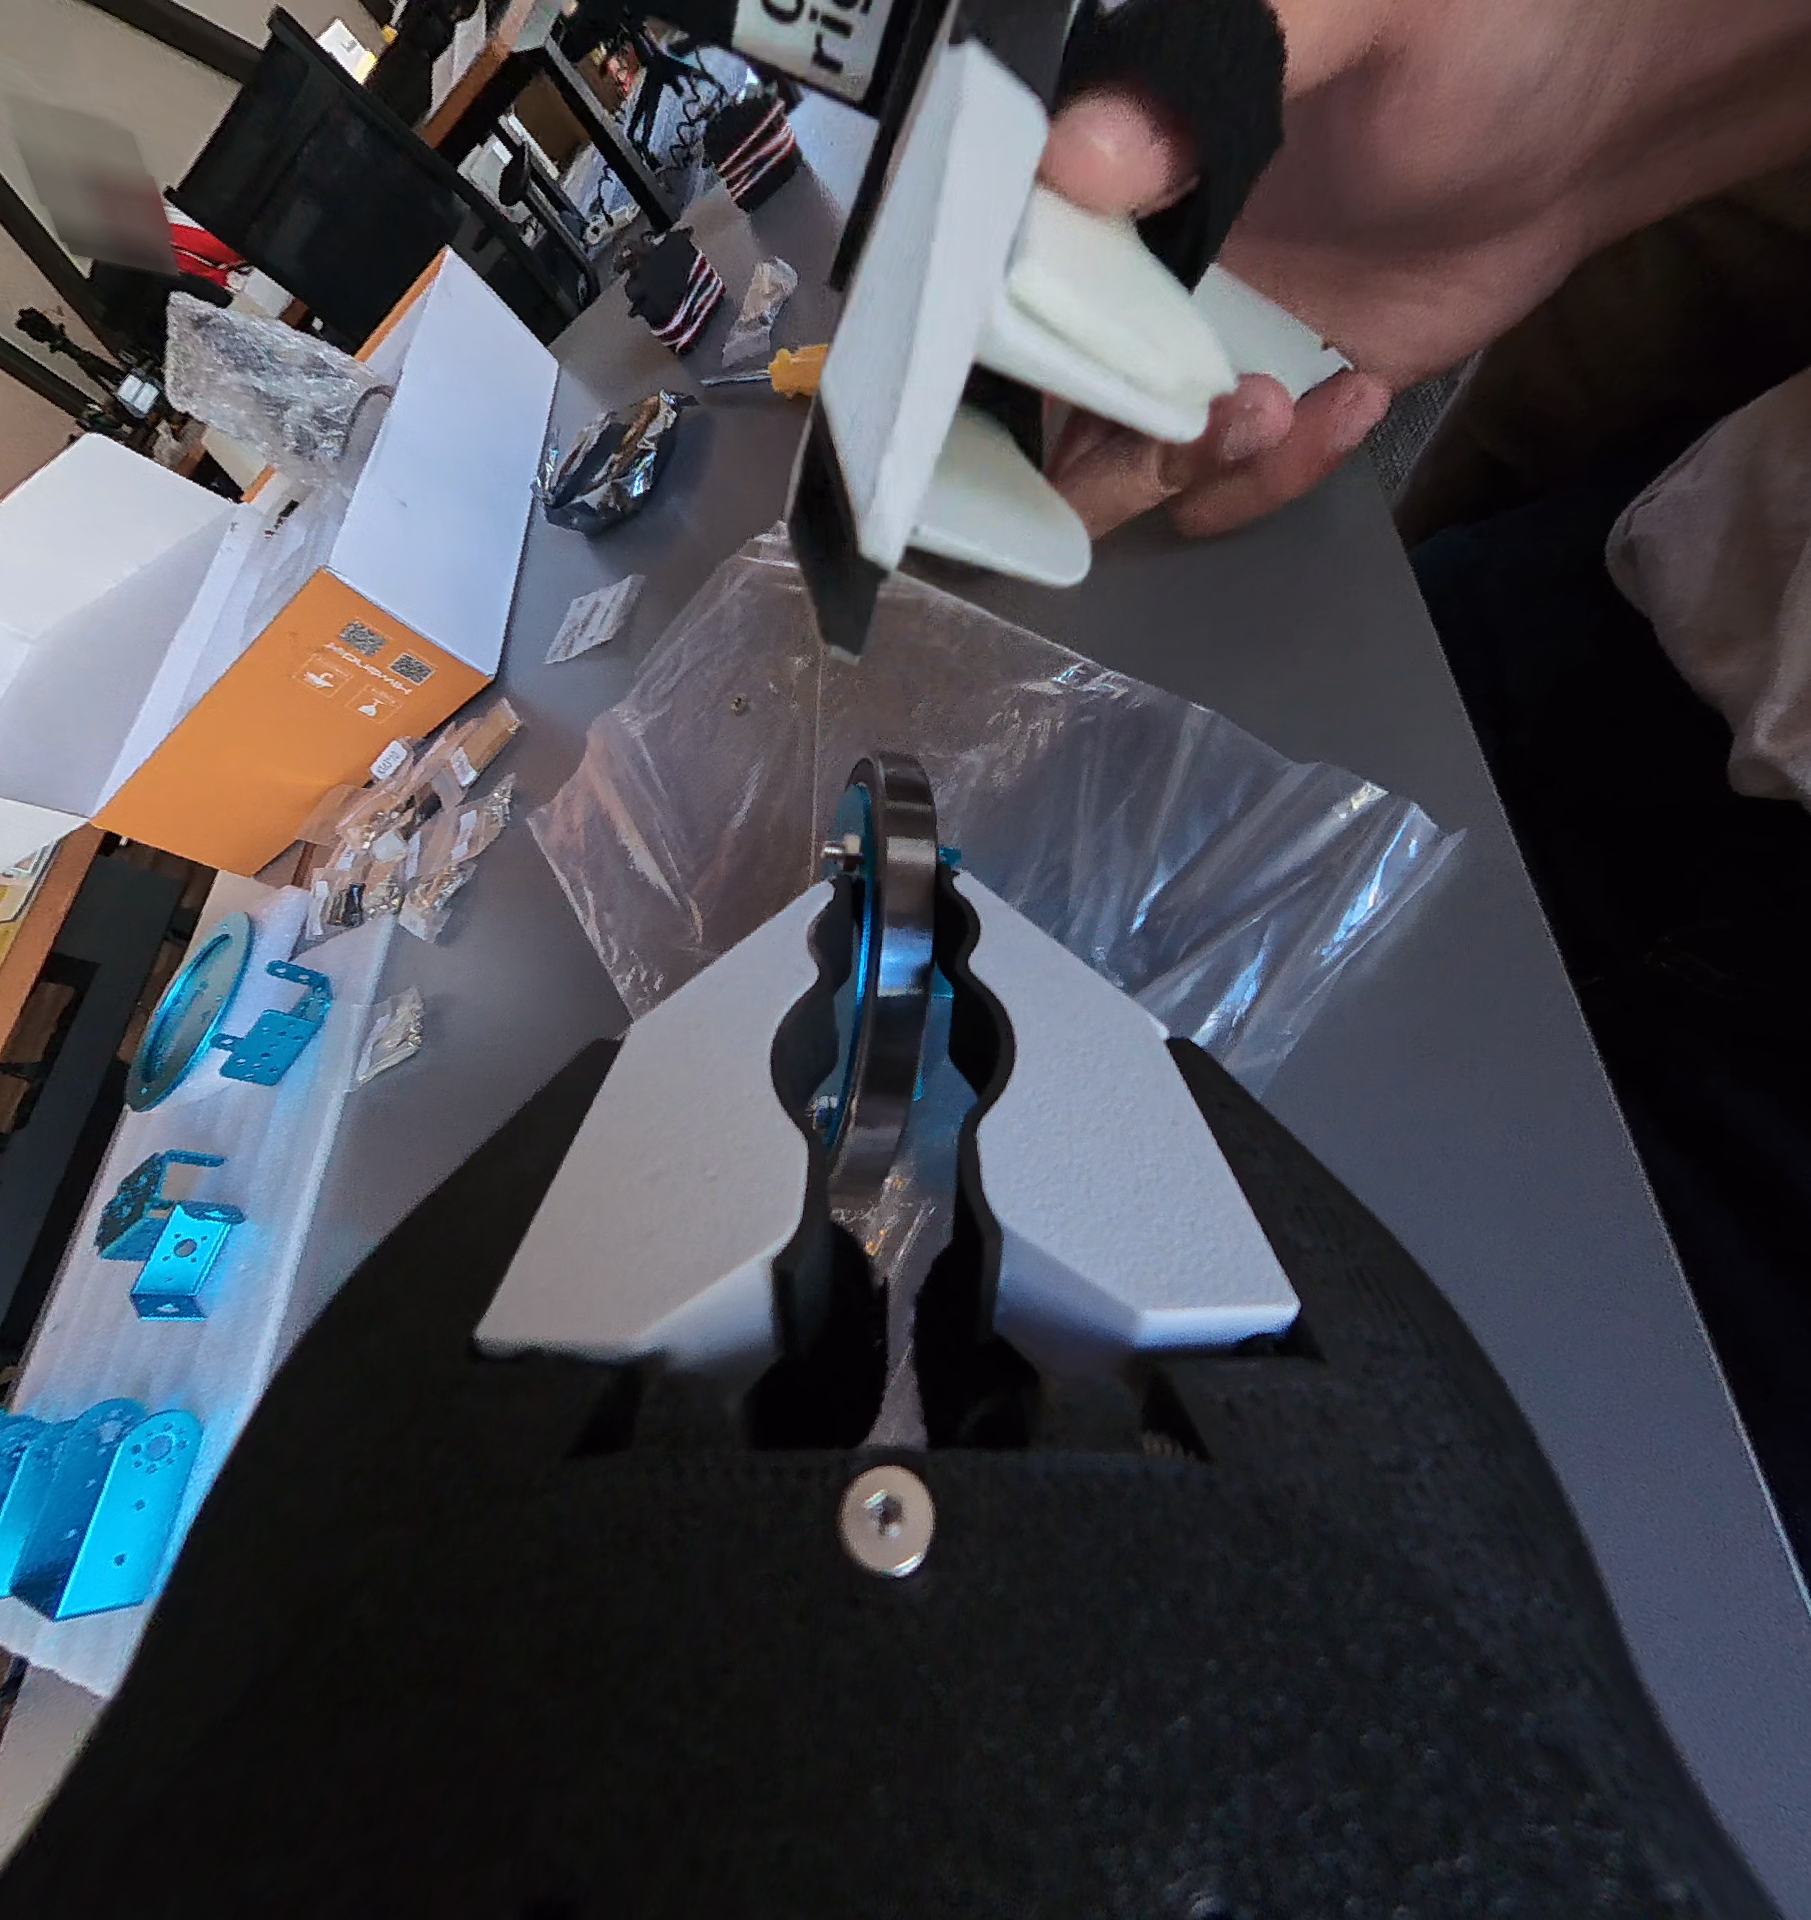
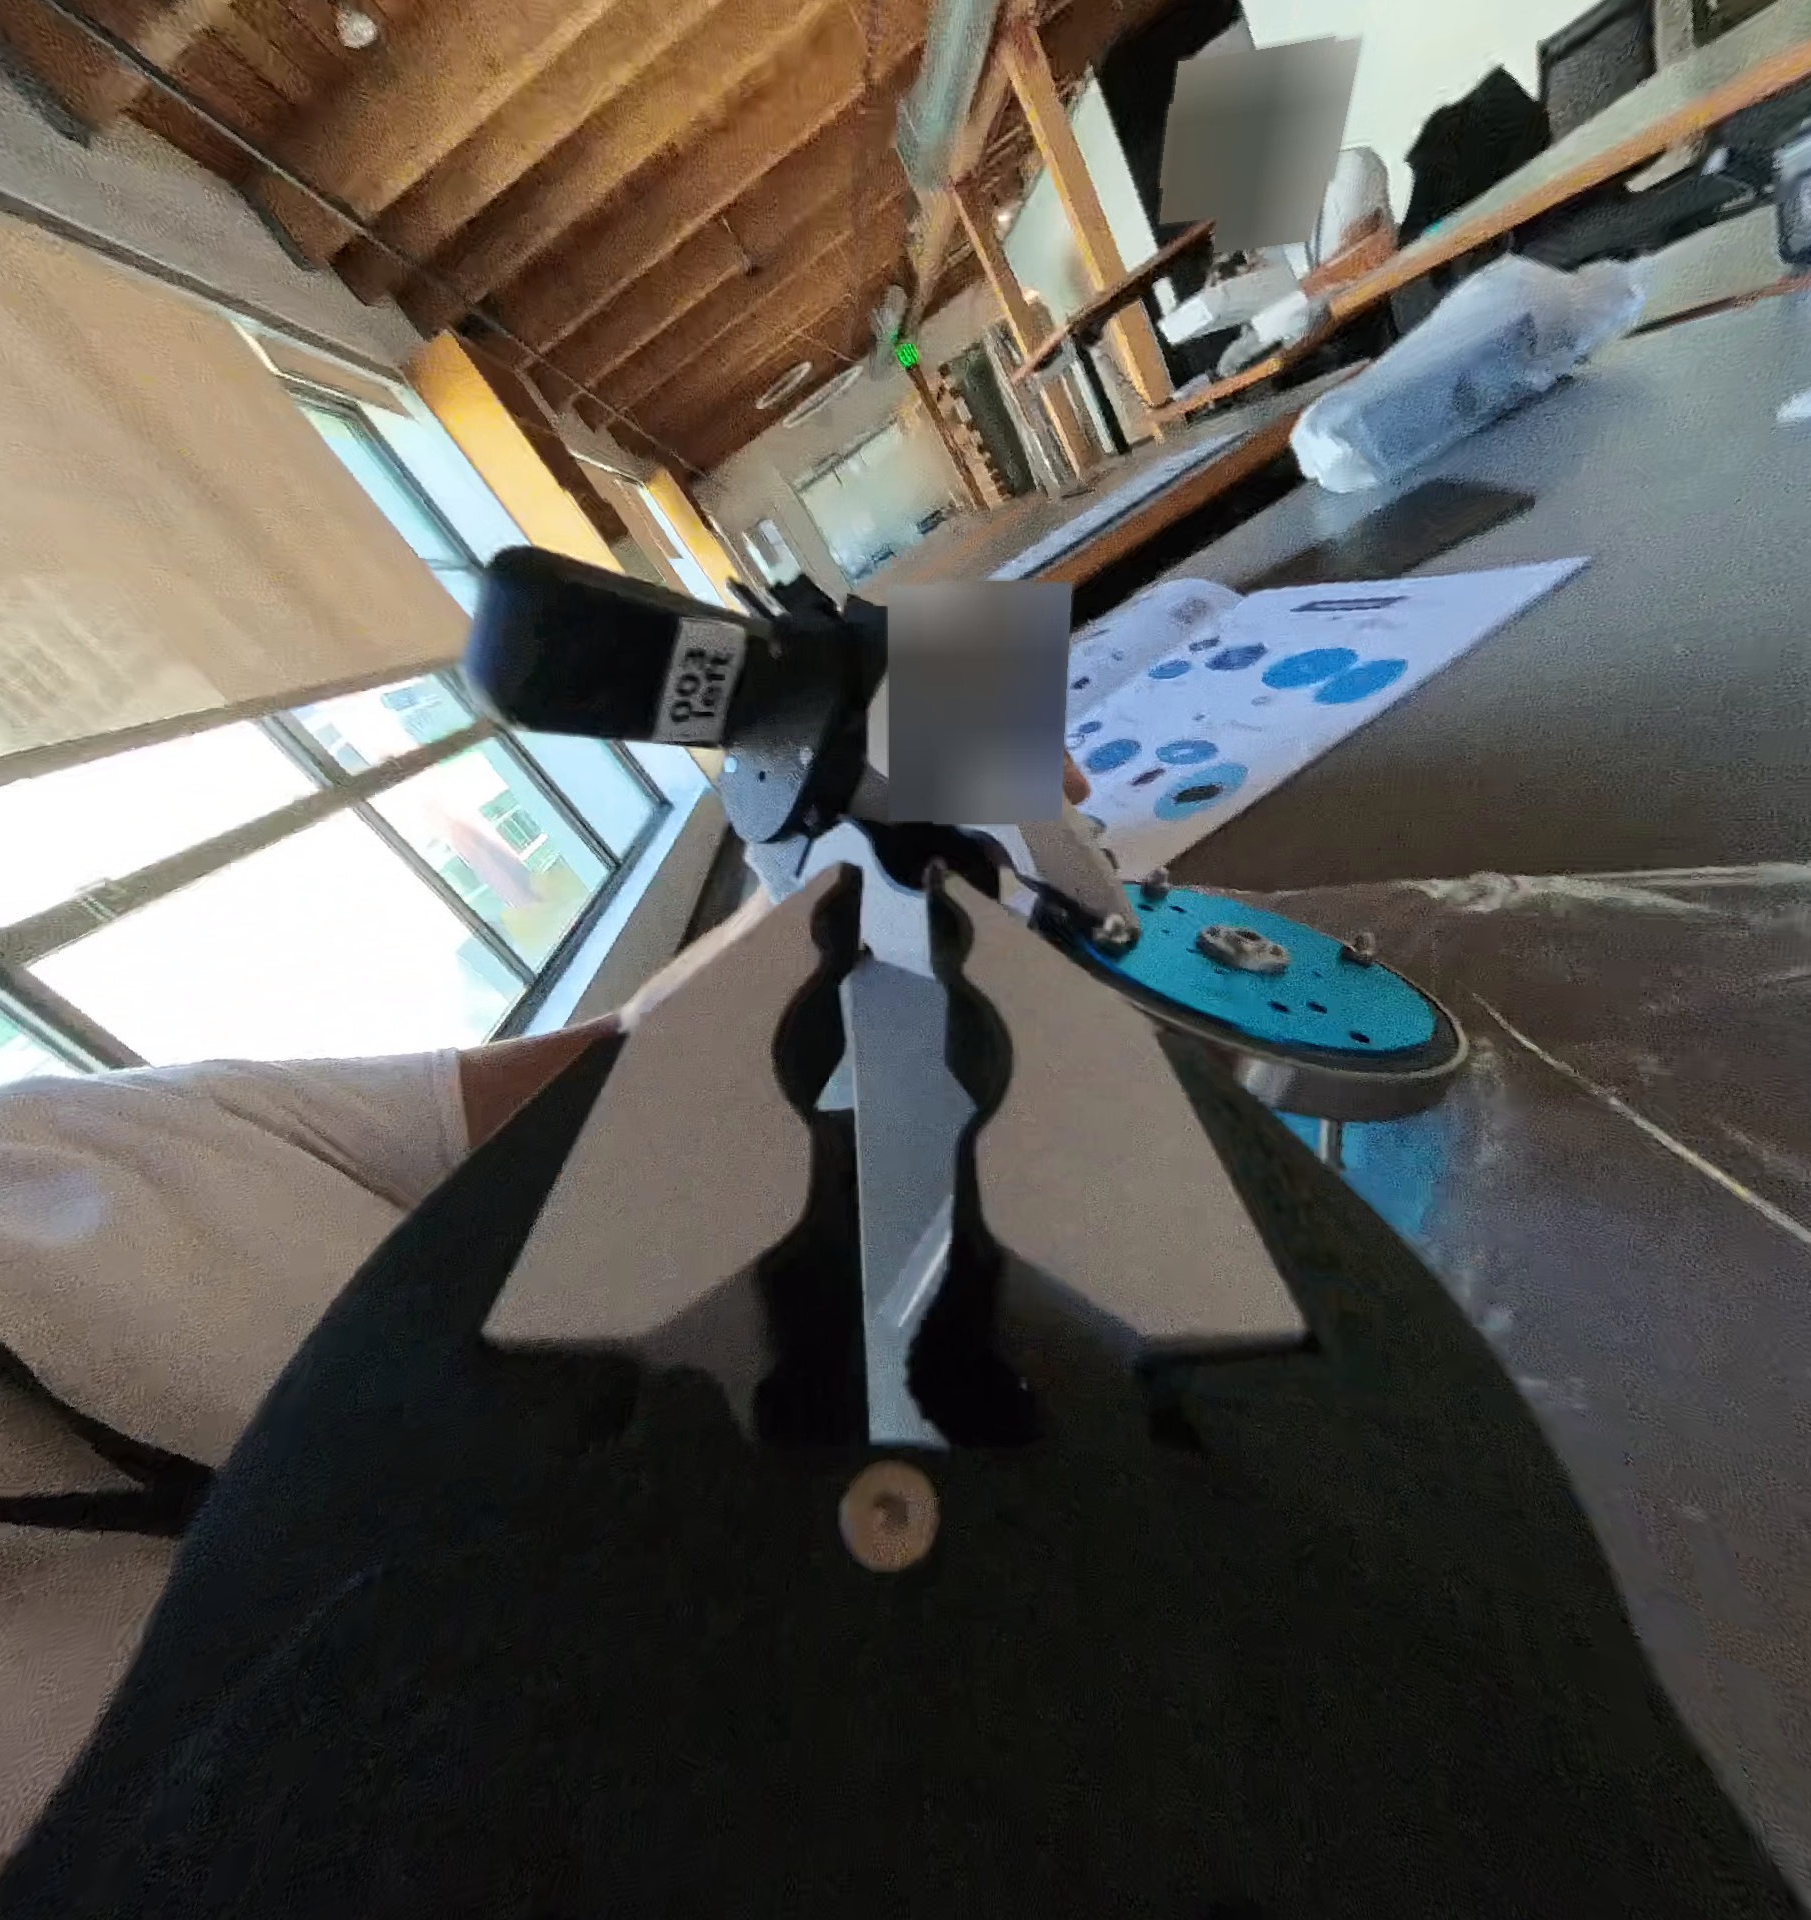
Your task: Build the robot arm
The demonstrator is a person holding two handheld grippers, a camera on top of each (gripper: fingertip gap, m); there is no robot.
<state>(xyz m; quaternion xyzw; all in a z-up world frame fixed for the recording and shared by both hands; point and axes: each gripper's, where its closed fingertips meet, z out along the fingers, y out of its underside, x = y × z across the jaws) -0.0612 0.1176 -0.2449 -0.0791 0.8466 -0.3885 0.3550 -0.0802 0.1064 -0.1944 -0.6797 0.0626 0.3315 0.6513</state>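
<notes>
My left tongs [image 1: 885, 997] are clenching the blue disc [image 1: 880, 966] edge-on above the plastic bag [image 1: 1140, 831] on the desk [image 1: 1452, 1143]; the right tongs [image 2: 885, 935] are closed empty. It is risking slipping sideways.

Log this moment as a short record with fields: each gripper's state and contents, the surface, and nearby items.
left gripper: shut on the blue disc with a black ring, held edge-on
right gripper: nearly shut, nothing visibly between its fingers, tips near the disc
hand: grips the right gripper's handle
surface: grey table
under the disc: clear plastic bag
nearby: blue metal brackets on white foam; orange and white box; small hardware bags
</notes>
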